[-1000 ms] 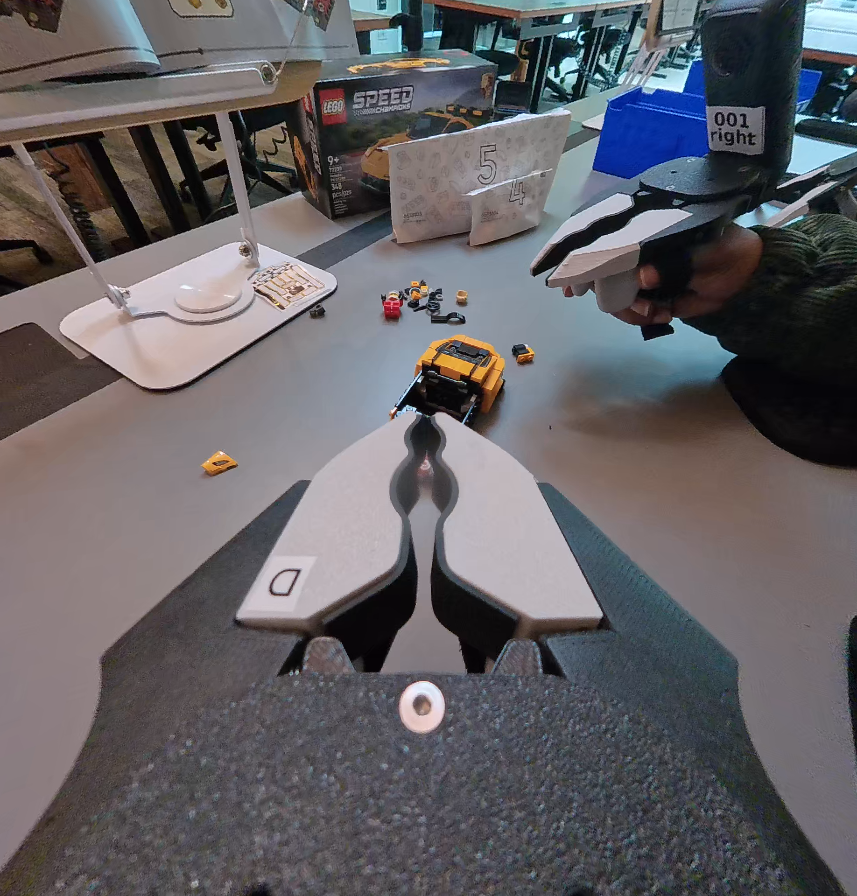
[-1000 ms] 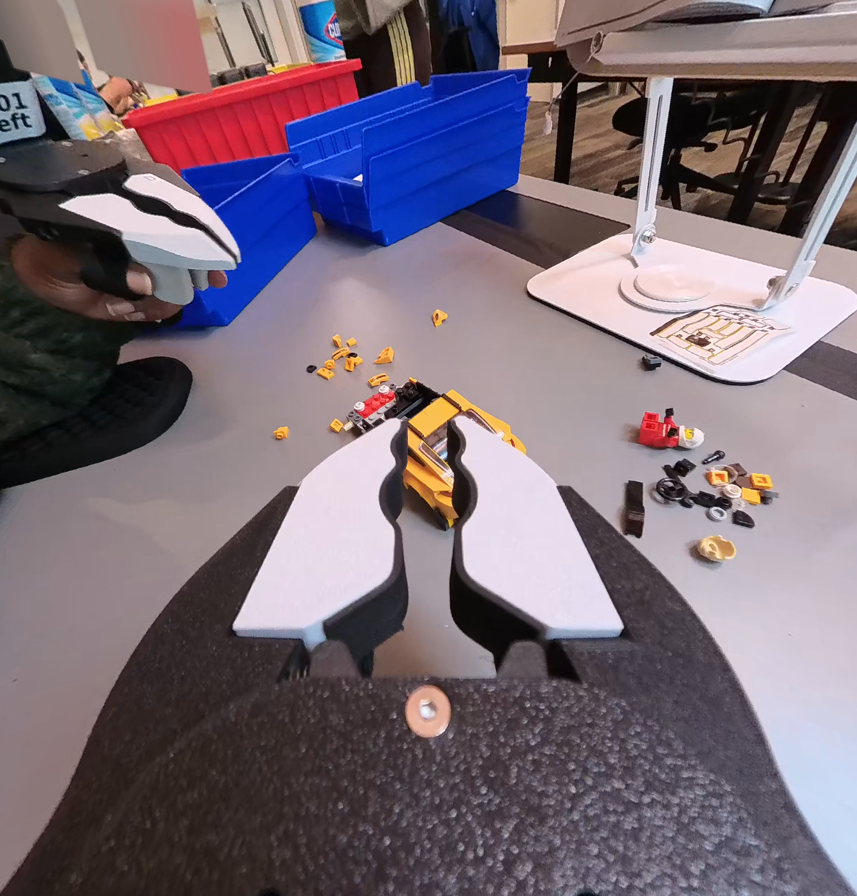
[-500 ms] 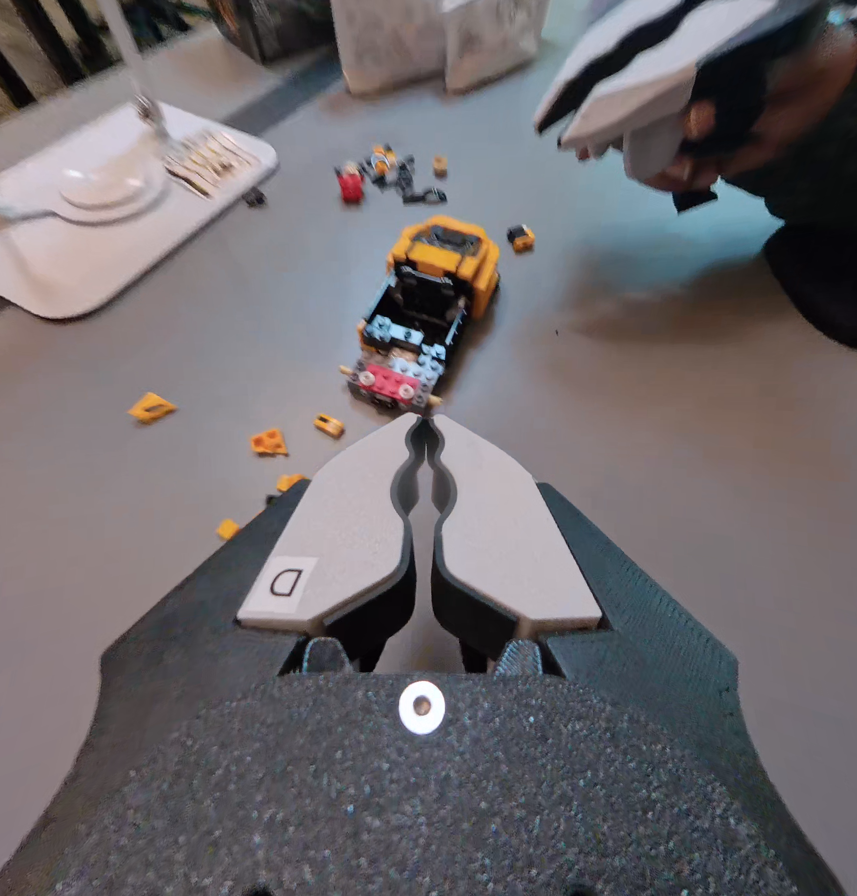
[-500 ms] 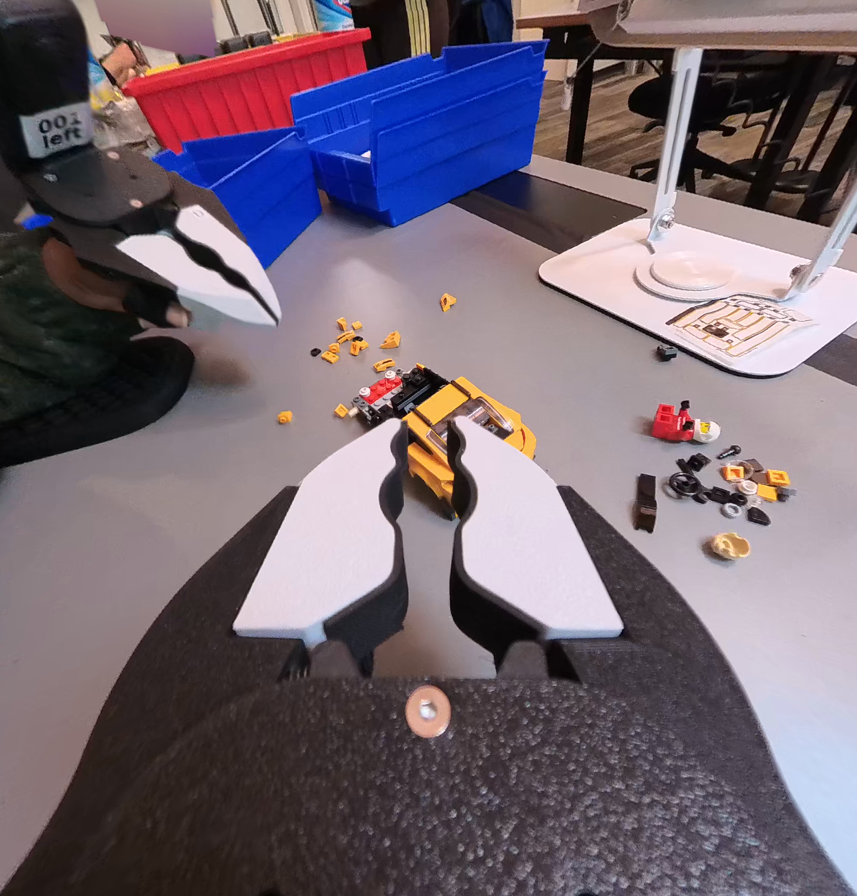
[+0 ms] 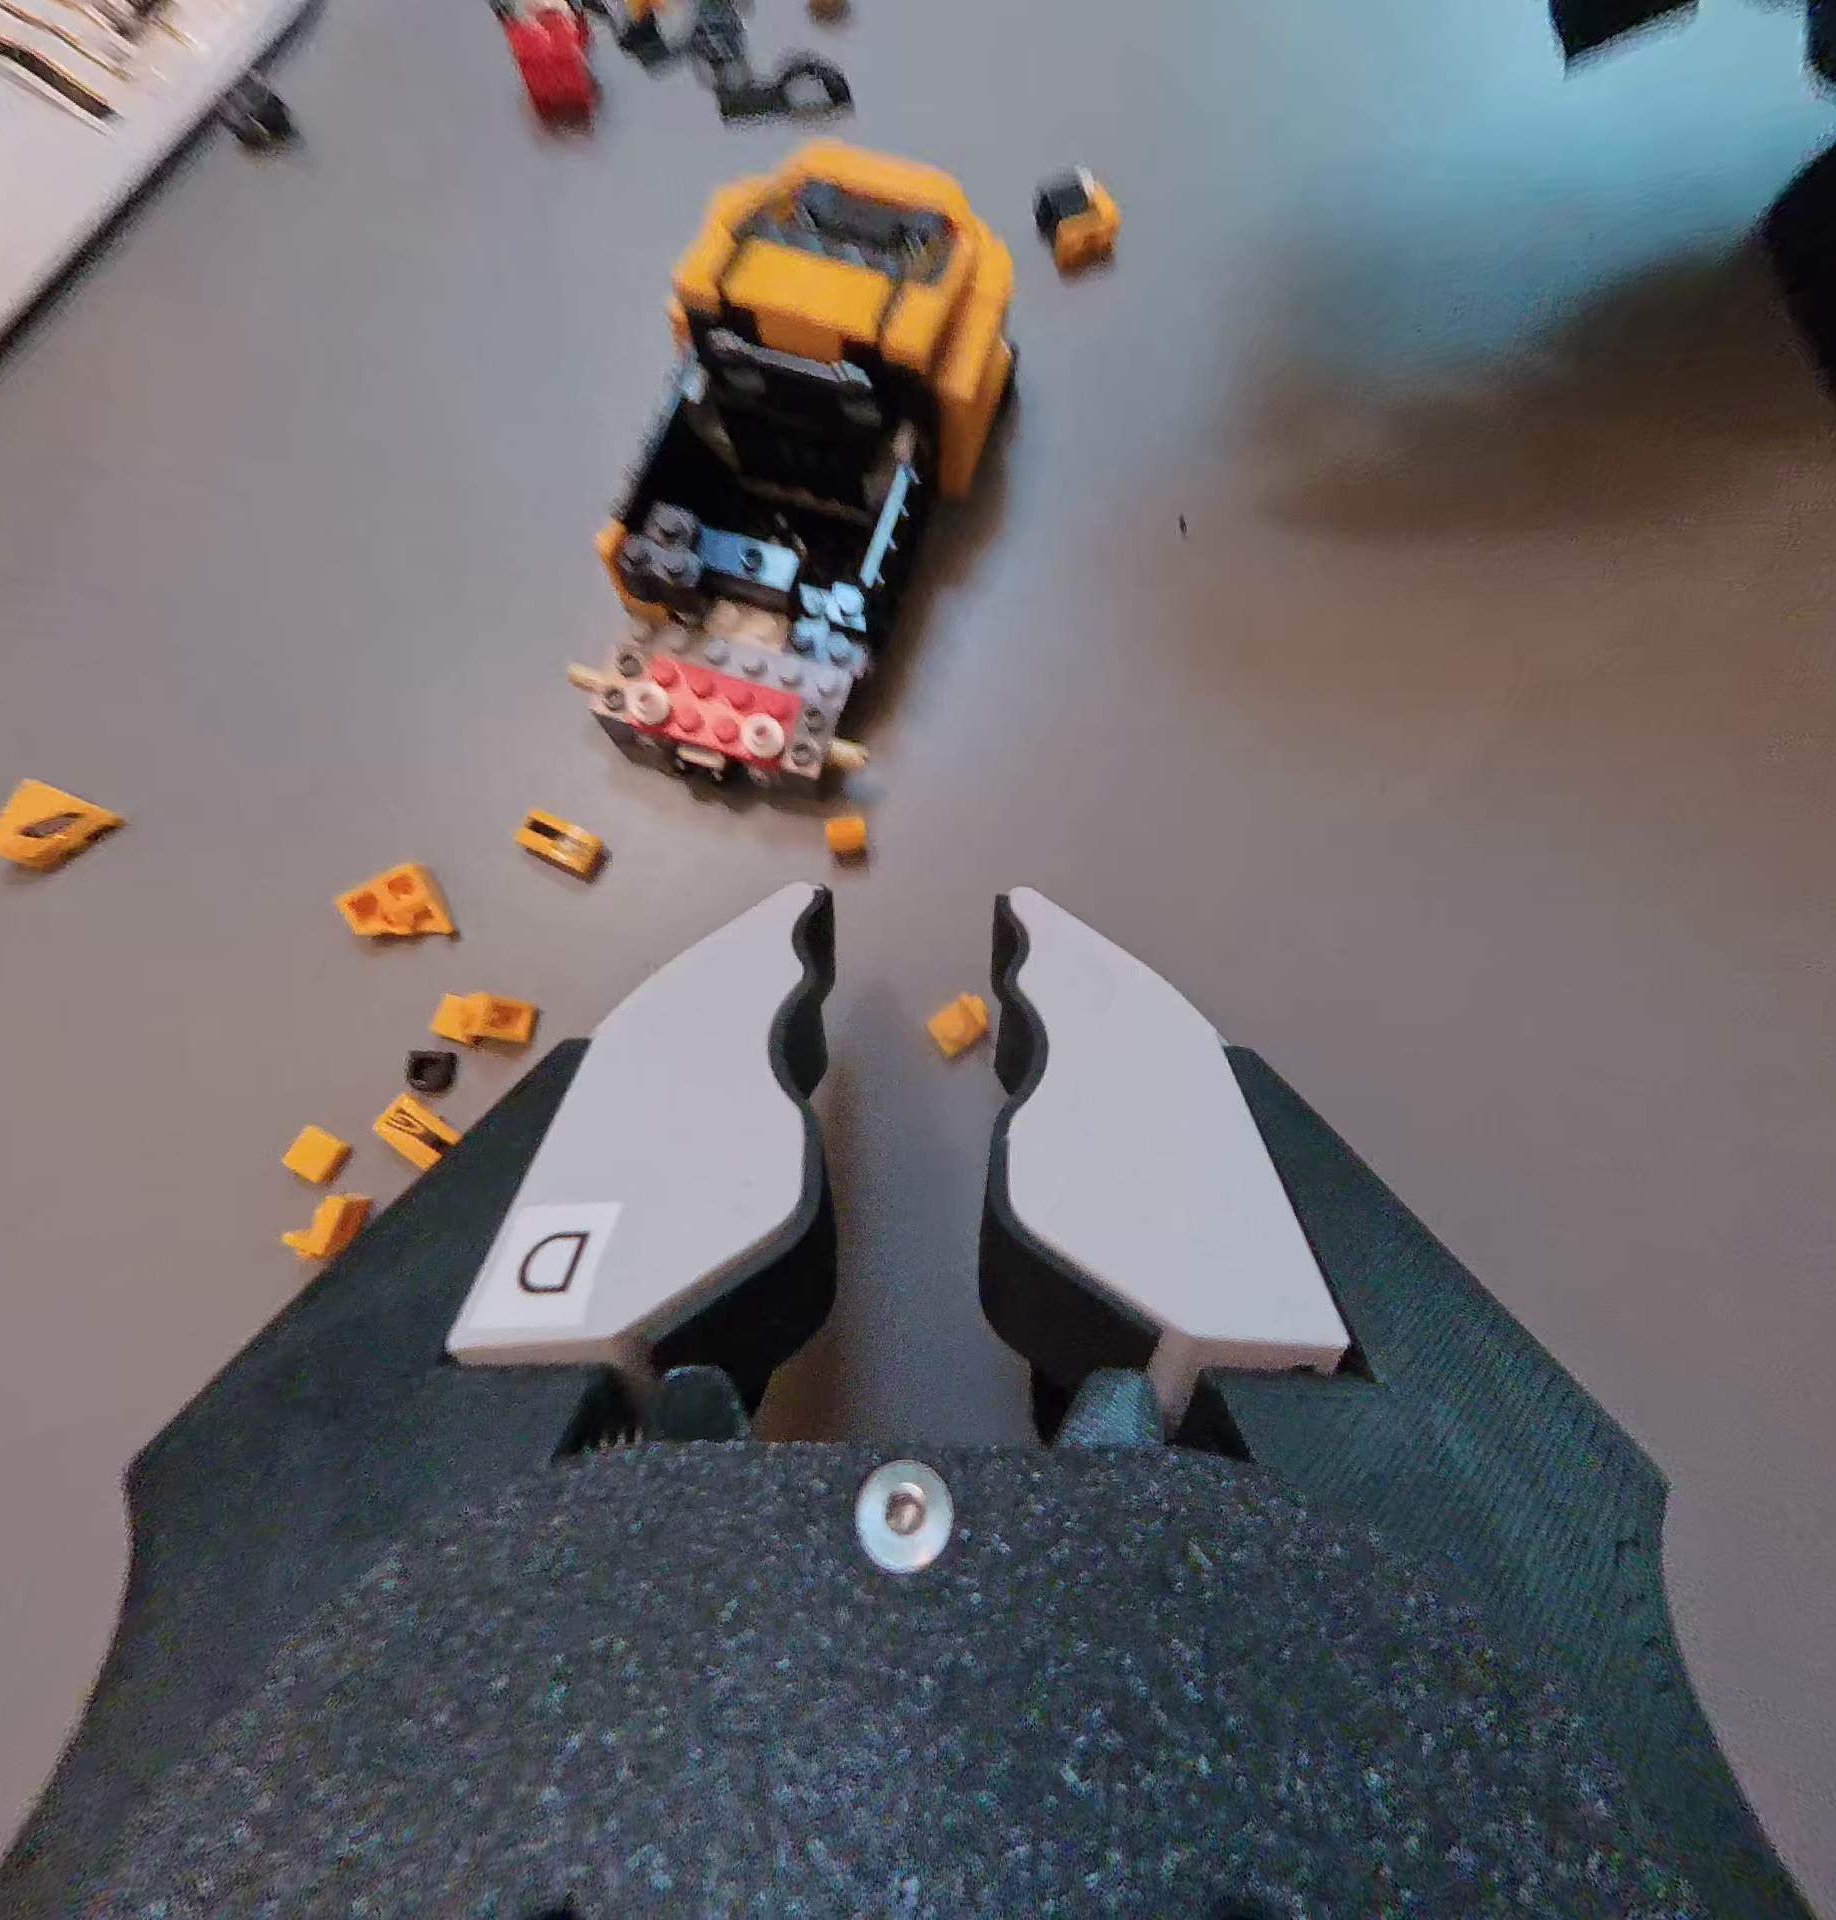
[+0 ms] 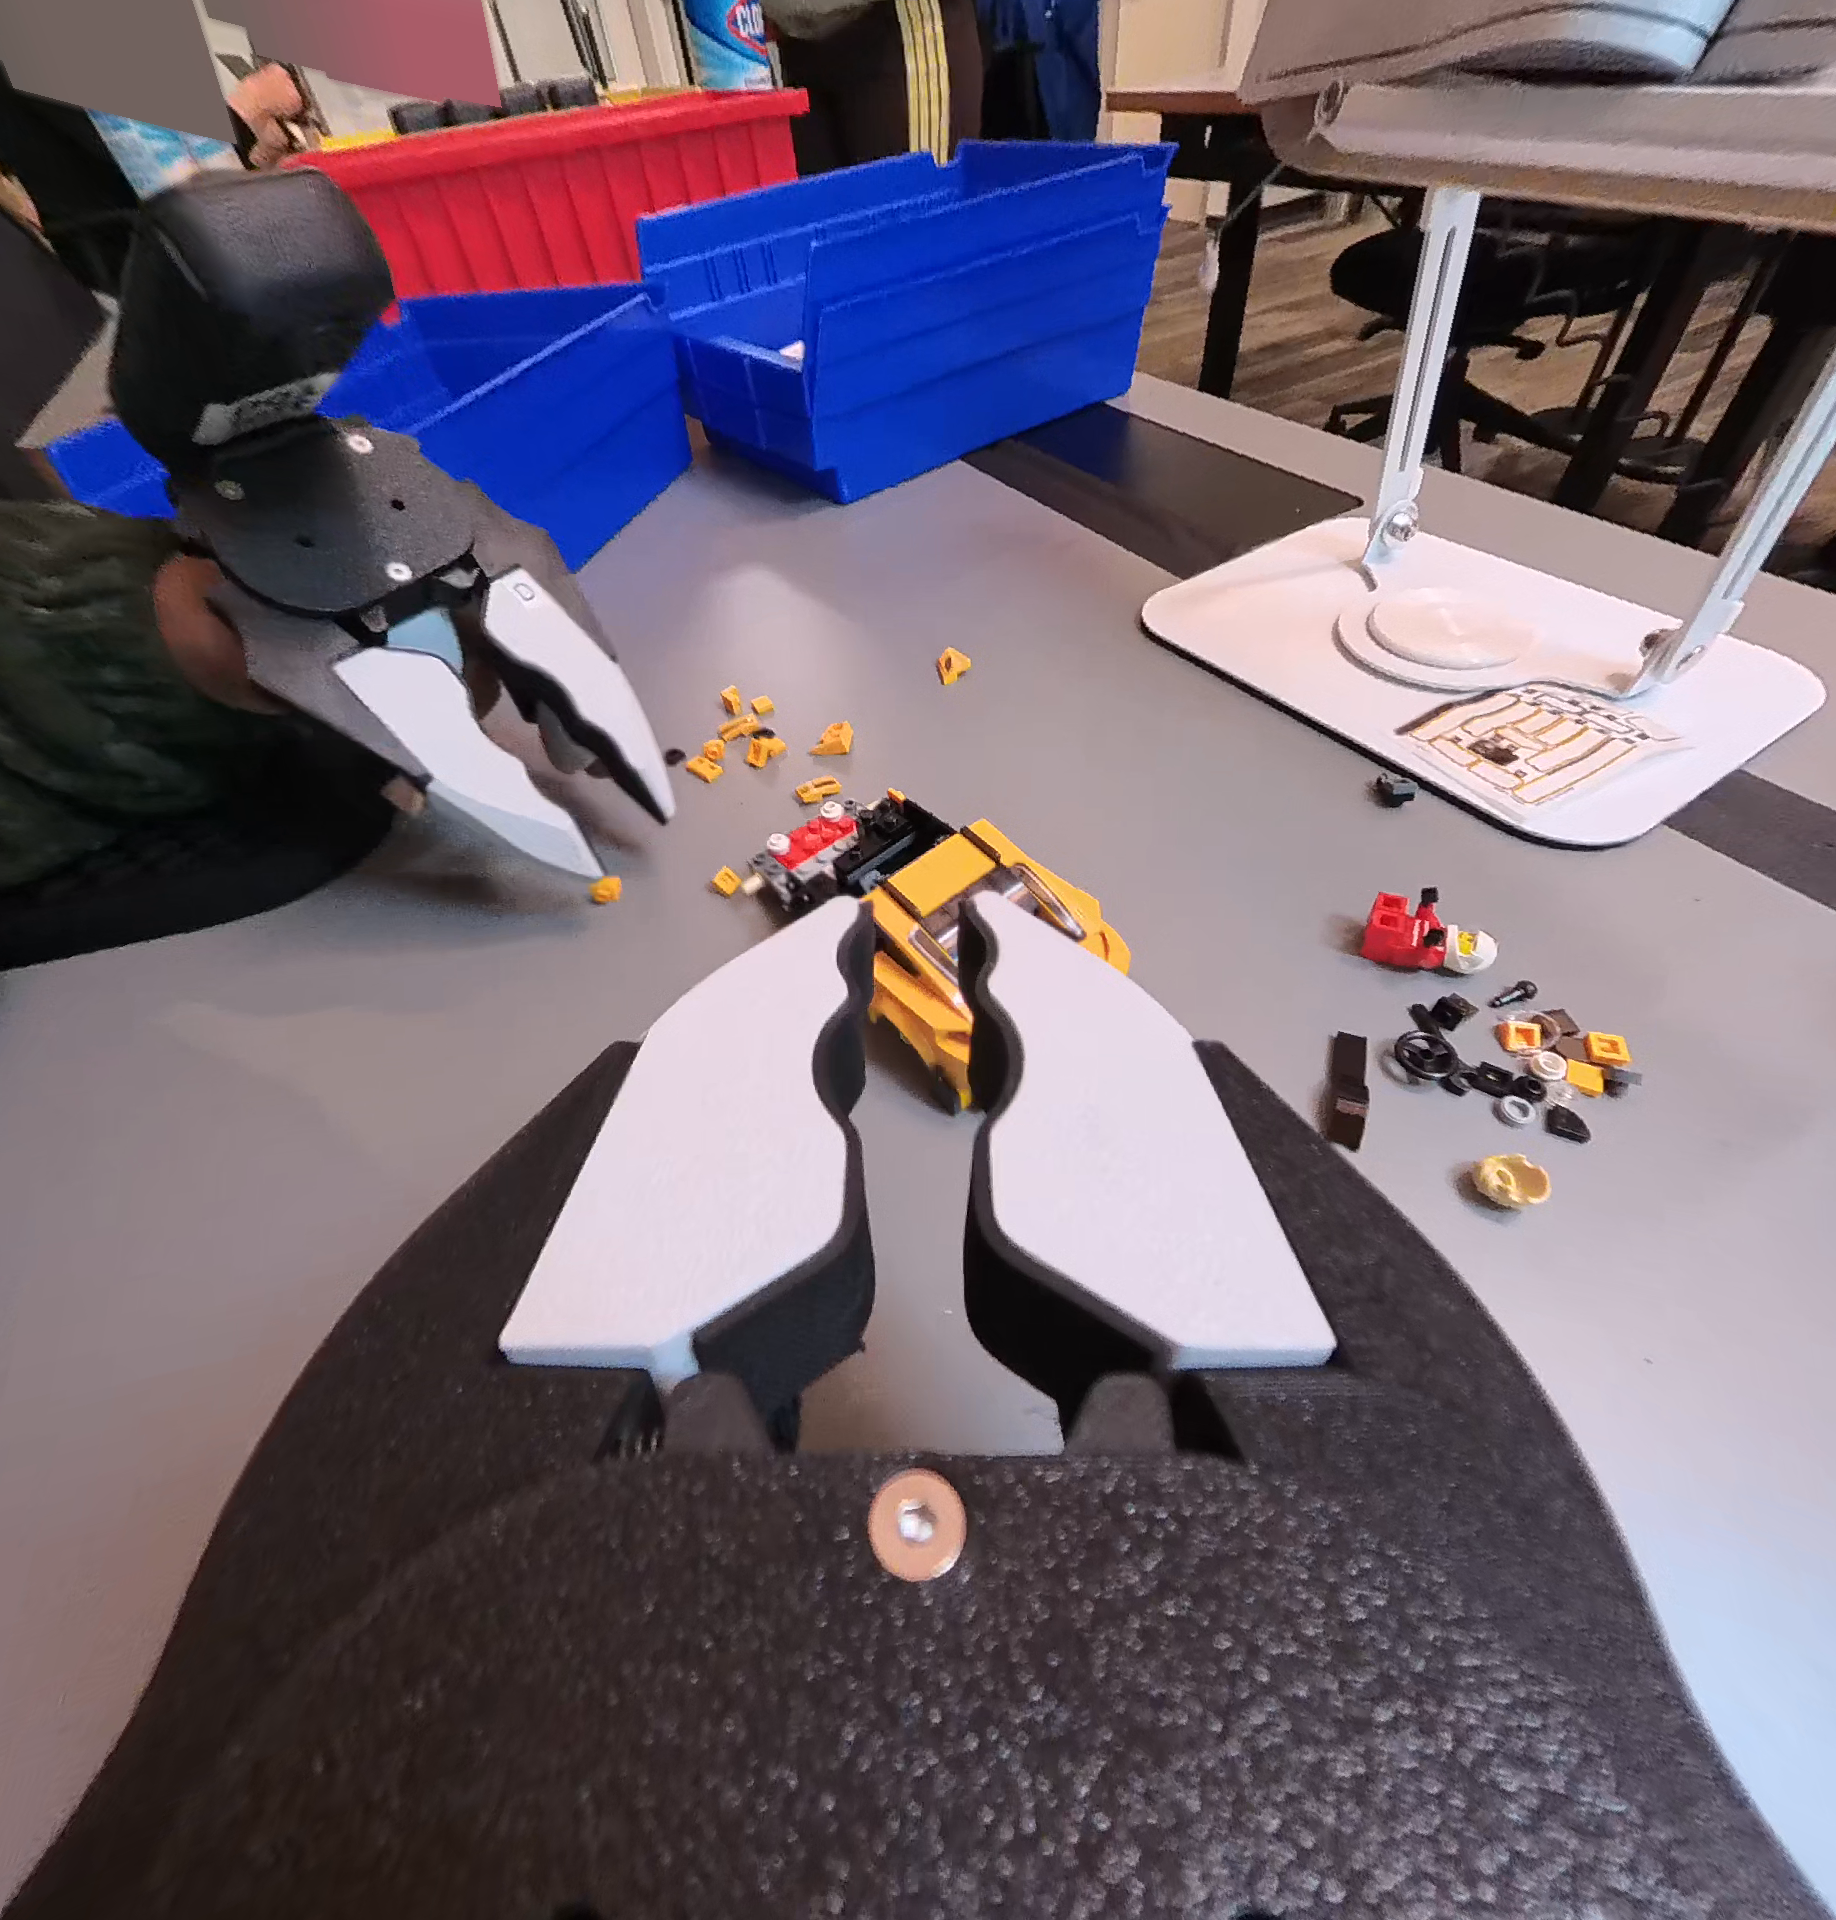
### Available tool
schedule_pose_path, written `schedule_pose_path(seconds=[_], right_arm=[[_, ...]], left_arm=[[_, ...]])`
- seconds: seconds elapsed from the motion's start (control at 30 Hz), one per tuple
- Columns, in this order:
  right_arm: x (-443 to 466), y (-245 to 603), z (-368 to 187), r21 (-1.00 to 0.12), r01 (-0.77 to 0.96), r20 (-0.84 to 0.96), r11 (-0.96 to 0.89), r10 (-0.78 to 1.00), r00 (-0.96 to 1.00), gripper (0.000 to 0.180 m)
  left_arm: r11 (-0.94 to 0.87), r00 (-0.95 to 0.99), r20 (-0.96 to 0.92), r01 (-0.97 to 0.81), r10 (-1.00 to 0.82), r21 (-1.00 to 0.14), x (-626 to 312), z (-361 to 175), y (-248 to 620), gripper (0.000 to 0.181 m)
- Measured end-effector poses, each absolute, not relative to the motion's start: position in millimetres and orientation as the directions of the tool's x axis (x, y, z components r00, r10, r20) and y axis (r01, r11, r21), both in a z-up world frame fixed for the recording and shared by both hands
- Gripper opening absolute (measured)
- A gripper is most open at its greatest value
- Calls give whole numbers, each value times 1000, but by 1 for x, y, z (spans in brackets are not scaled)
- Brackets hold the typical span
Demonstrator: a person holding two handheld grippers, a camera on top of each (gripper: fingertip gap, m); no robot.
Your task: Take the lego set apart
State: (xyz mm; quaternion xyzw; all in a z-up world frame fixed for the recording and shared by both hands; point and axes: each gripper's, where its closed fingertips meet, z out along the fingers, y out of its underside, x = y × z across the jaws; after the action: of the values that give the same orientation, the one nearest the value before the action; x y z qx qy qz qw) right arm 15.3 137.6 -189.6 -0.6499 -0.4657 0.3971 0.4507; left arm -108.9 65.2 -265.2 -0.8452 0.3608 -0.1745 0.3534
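The partly stripped yellow and black lego car stands on the grey table, its red and grey front end bare. My left gripper is open and low over the table, just short of the car's front. A small orange piece lies on the table between its fingers. In the right wrist view the left gripper points down beside that orange piece. My right gripper is narrowly open and empty, above the car's rear end.
Loose orange pieces lie left of the left gripper and also show in the right wrist view. A red minifigure part and small parts lie right of the car. Blue bins, a red bin and a white stand base sit behind. The left gripper's tips are roughly 15 centimetres from the right gripper's.
My left gripper has come down toward the table and tilted downward, and has gone from shut to open. A small orange piece now lies between its fingers. The right gripper has hardly moved.
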Motion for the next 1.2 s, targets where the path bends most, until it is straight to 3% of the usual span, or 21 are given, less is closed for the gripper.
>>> schedule_pose_path(seconds=[0.07, 0.1, 0.13, 0.33, 0.5, 0.67, 1.2], right_arm=[[12, 132, -184, -961, 227, -106, -159, 968, 228, 14], [9, 126, -181, -964, 217, -106, -151, 973, 205, 15], [6, 120, -178, -968, 210, -101, -139, 978, 182, 15], [-17, 67, -164, -949, 257, -186, -184, 982, 18, 15], [-32, 39, -165, -921, 302, -255, -246, 967, 8, 13], [-37, 31, -175, -915, 335, -236, -223, 972, 0, 13], [-39, 35, -180, -912, 331, -247, -240, 969, 22, 13]], left_arm=[[-503, 713, 56, -435, -699, -747, -110, -257, 74, 25], [-506, 726, 51, -426, -686, -750, -111, -254, 77, 4], [-502, 737, 44, -415, -675, -759, -112, -250, 81, 0], [-533, 808, -148, -501, -570, -682, -130, -255, 101, 0], [-573, 802, -144, -527, -580, -628, -124, -259, 95, 1], [-530, 814, -223, -531, -537, -661, -126, -250, 102, 0], [-537, 817, -182, -509, -546, -673, -124, -247, 99, 0]])
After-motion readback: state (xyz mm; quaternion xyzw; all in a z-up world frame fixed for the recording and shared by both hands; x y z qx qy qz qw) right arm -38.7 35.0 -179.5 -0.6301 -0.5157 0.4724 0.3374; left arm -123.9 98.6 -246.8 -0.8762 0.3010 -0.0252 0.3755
